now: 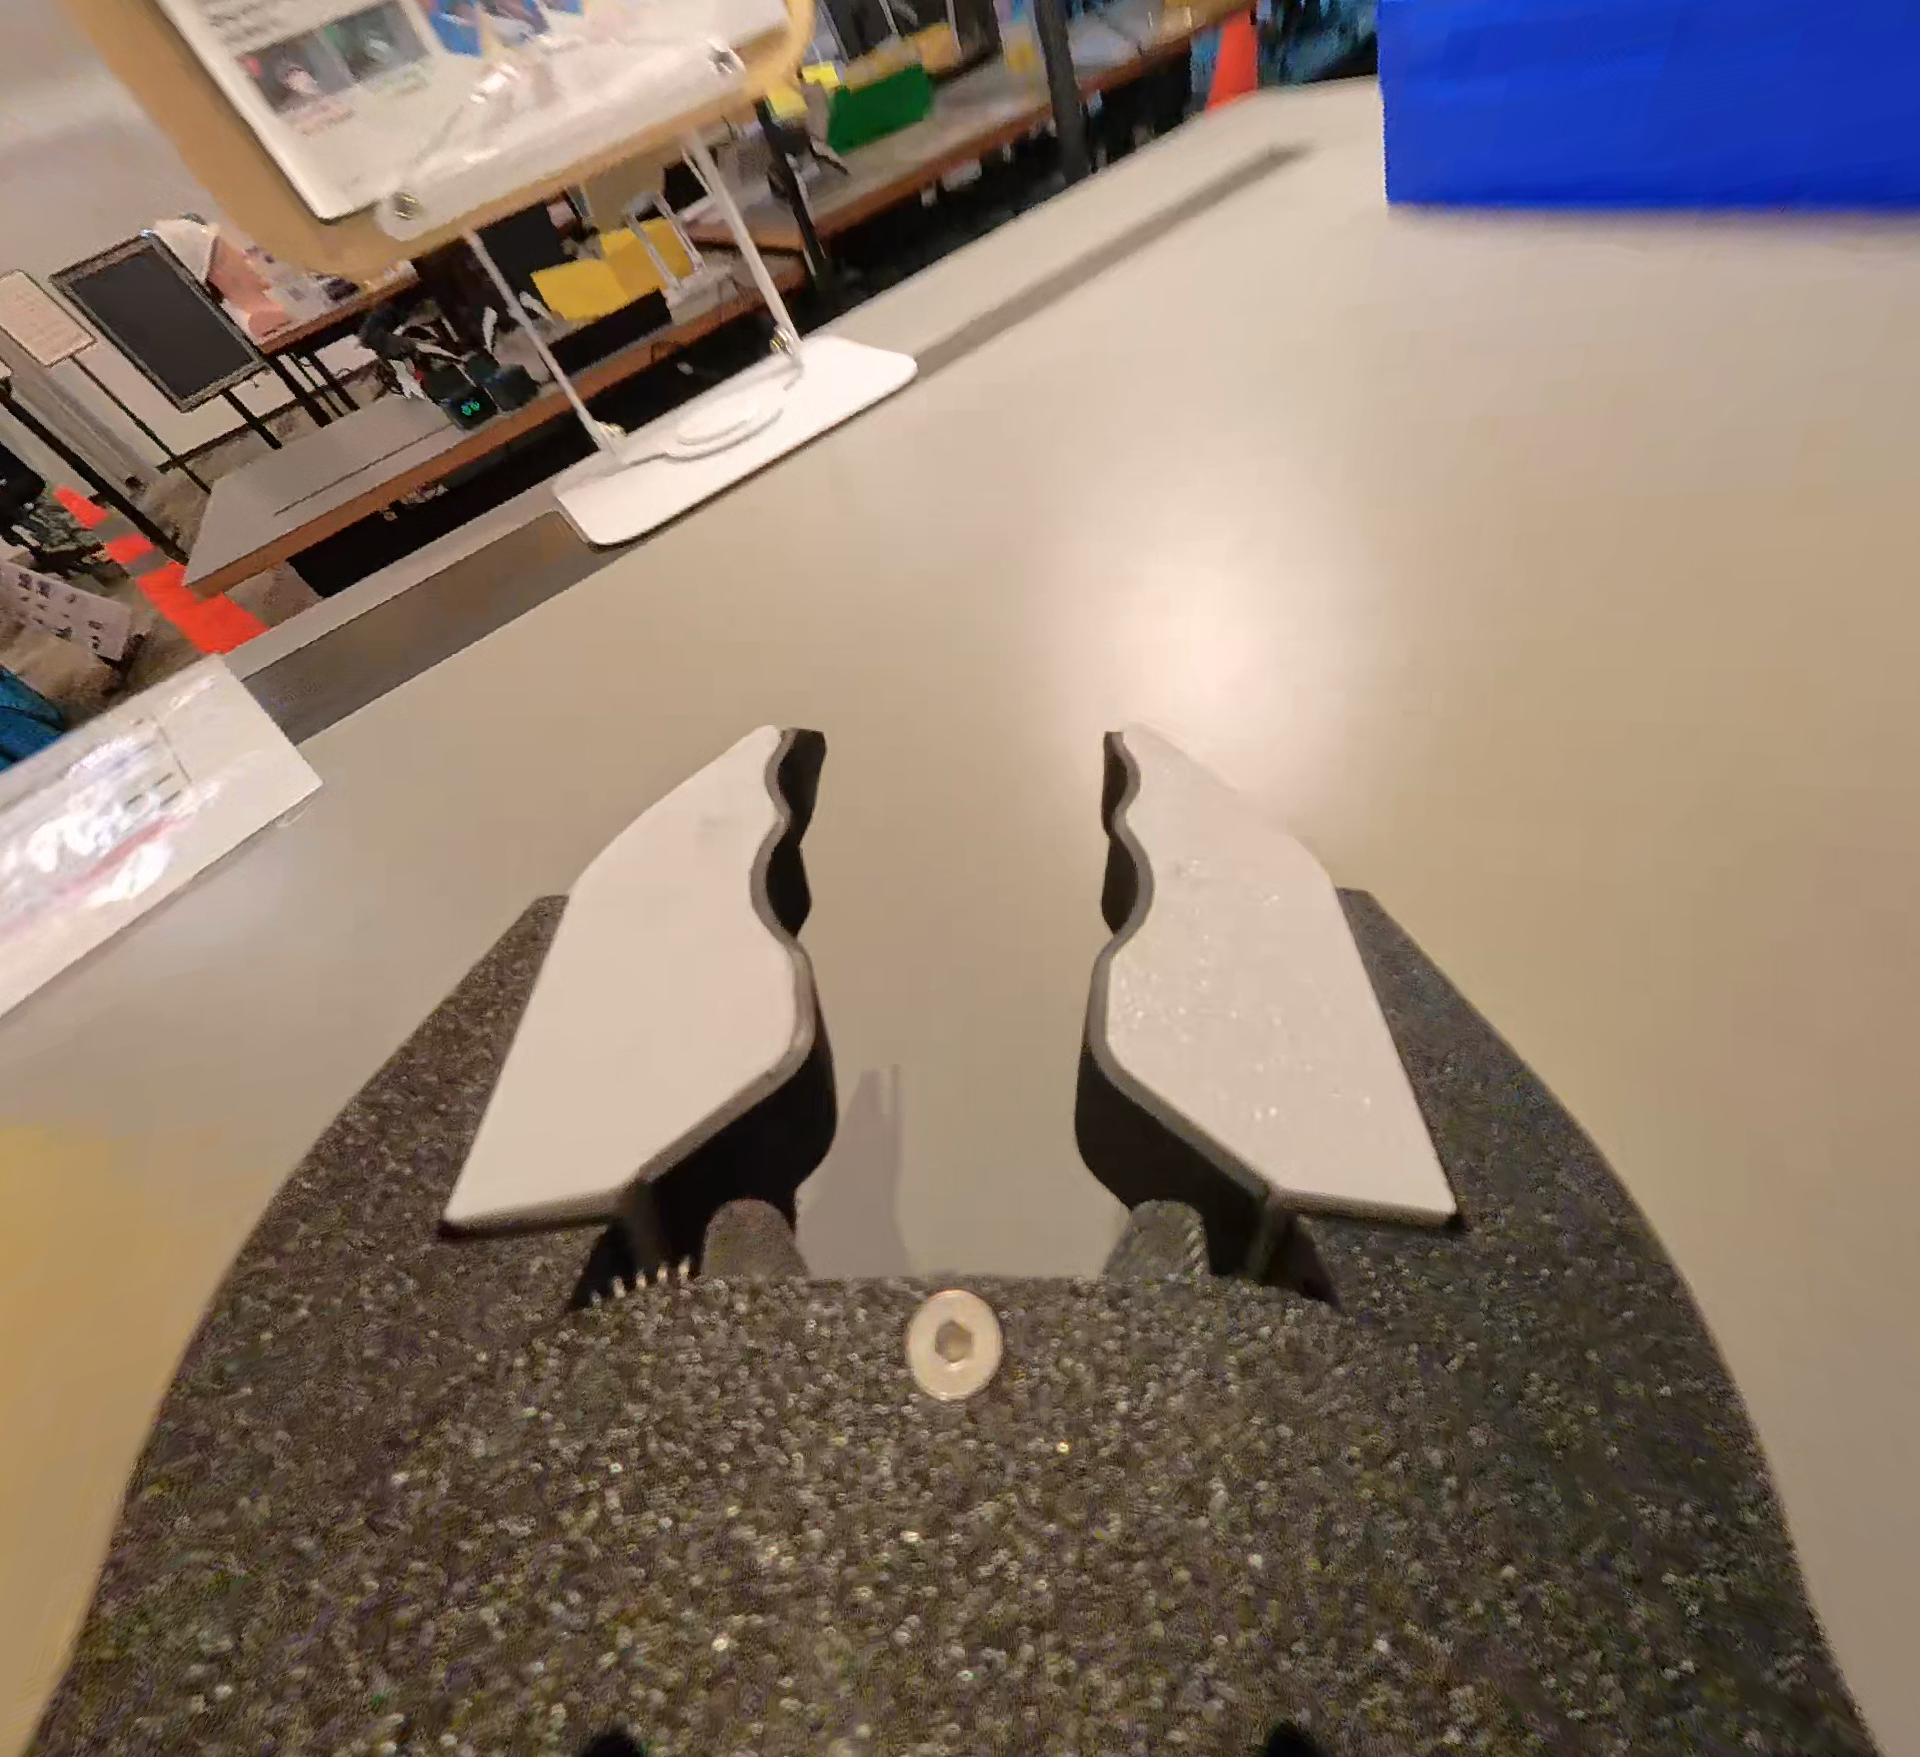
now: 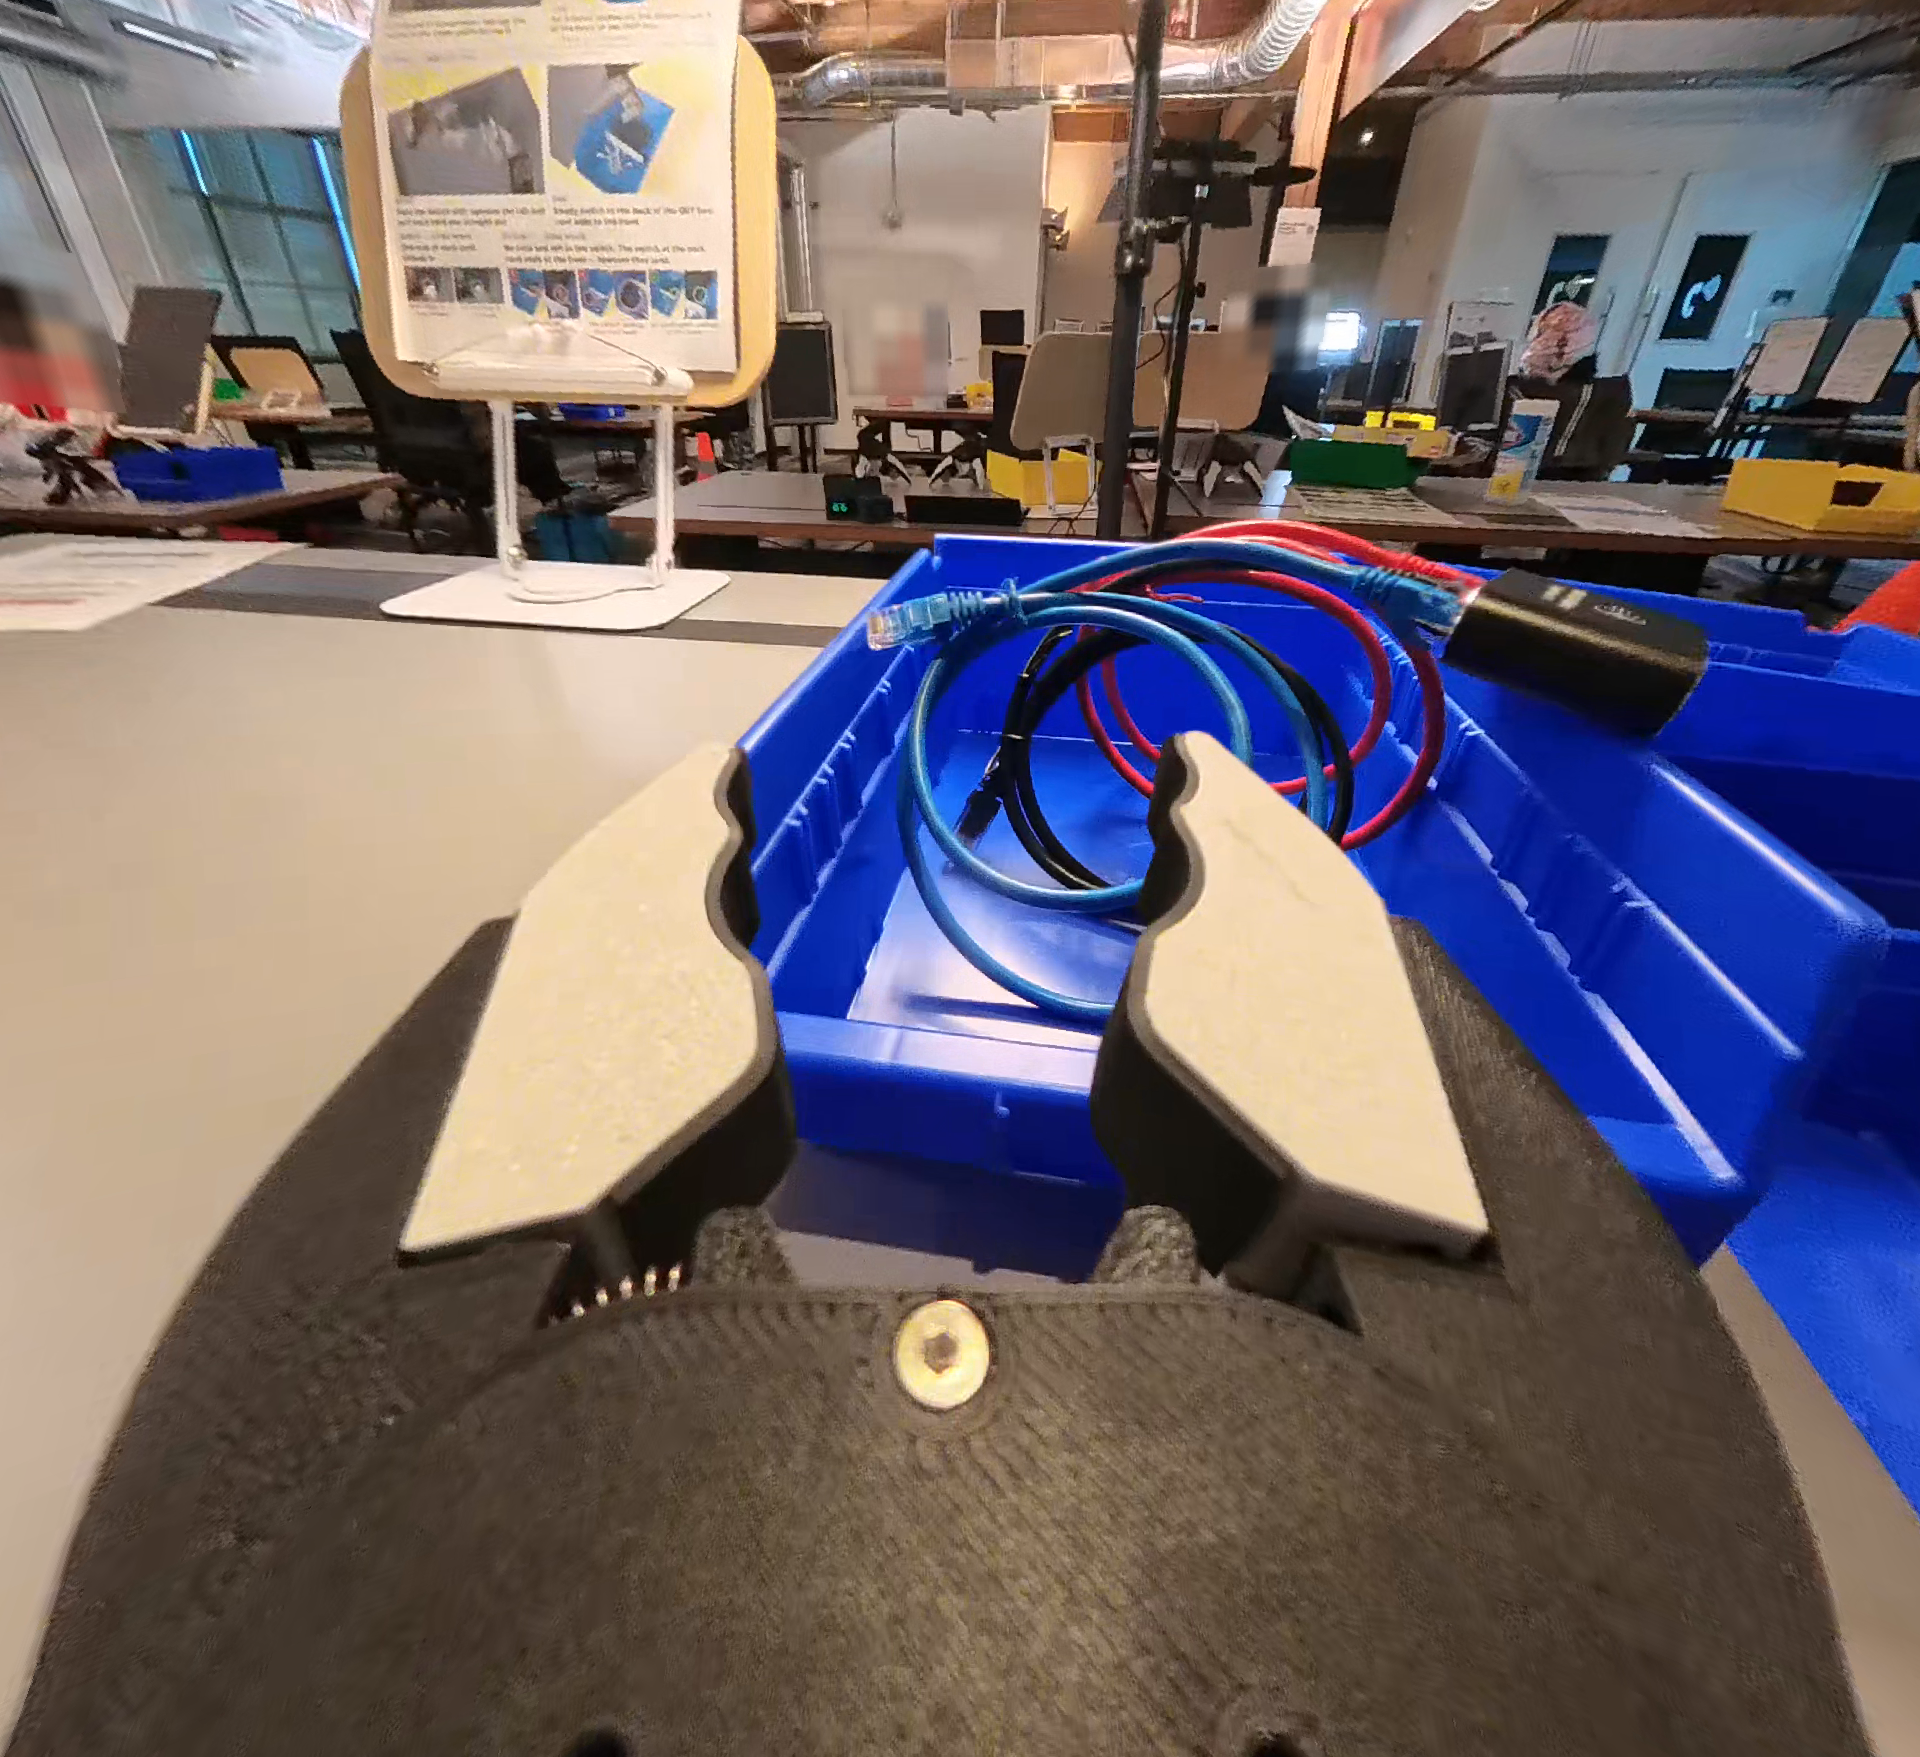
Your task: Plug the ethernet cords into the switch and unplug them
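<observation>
A small black box-shaped network switch (image 2: pixel 1574 663) rests tilted on the far right rim of a blue plastic storage bin (image 2: pixel 1558 938). A blue ethernet cord (image 2: pixel 1039 860) and a red ethernet cord (image 2: pixel 1403 751) run to the switch's near end; whether their plugs are fully seated there cannot be told. Both cords loop down into the bin together with a thin black cord (image 2: pixel 1029 772). The blue cord's free clear plug (image 2: pixel 904 621) sticks out over the bin's far left corner.

The right hand-held gripper (image 2: pixel 951 803) hovers at the bin's near end with its grey-faced fingers spread and nothing between them. The left hand-held gripper (image 1: pixel 961 772) is likewise spread and empty, above the bare pale grey surface (image 1: pixel 1247 564), with the bin (image 1: pixel 1652 45) blurred at the upper right. At the surface's far edge stands a white-based stand holding a printed instruction sheet (image 2: pixel 566 149). A bagged sheet of paper (image 1: pixel 125 824) lies at the left.
</observation>
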